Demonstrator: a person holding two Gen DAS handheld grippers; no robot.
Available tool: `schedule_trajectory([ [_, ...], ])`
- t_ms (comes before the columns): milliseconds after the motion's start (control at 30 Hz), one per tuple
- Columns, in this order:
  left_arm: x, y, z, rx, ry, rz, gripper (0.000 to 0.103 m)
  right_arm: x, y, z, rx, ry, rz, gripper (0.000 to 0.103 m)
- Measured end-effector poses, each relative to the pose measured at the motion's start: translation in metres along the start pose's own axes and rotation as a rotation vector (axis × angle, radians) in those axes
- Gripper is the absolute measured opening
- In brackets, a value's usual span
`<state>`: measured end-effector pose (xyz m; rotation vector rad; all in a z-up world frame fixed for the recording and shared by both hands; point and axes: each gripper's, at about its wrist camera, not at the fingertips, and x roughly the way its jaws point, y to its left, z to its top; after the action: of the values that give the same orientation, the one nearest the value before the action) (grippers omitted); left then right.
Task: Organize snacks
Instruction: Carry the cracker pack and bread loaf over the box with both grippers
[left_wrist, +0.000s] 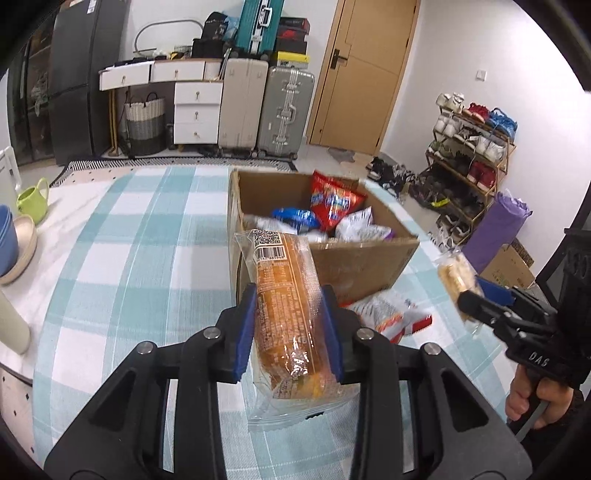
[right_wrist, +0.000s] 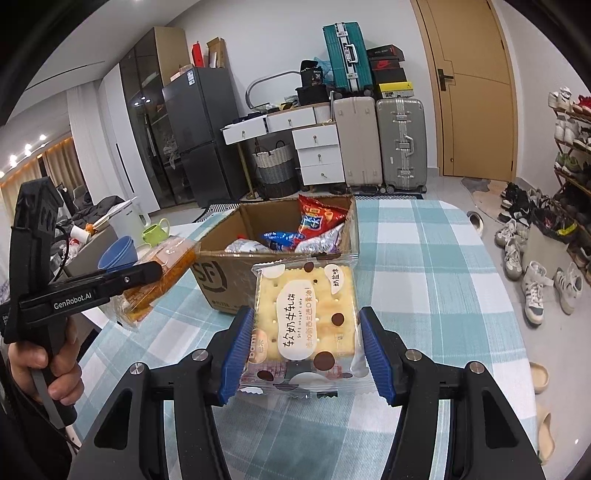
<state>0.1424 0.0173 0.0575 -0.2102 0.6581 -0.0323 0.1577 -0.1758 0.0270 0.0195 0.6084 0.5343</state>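
Note:
My left gripper is shut on a long orange bread packet, held above the table just before the cardboard box. My right gripper is shut on a square nougat cracker packet, held above the table in front of the box. The box holds a red chip bag, a blue packet and a white-purple packet. Each gripper shows in the other's view: the right one with the cracker packet, the left one with the bread packet.
A white-red snack packet lies on the checked tablecloth right of the box. Blue bowls, a green watering can and a pale bottle stand at the table's left. Suitcases, drawers and a shoe rack are behind.

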Motion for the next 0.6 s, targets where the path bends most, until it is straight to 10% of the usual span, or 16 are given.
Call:
schedule_trajectory([
  [600,0.034,-0.006,0.068,0.015,-0.059,-0.032,0.029,0.051,0.004,0.061,-0.040,-0.030,0.028,0.058],
])
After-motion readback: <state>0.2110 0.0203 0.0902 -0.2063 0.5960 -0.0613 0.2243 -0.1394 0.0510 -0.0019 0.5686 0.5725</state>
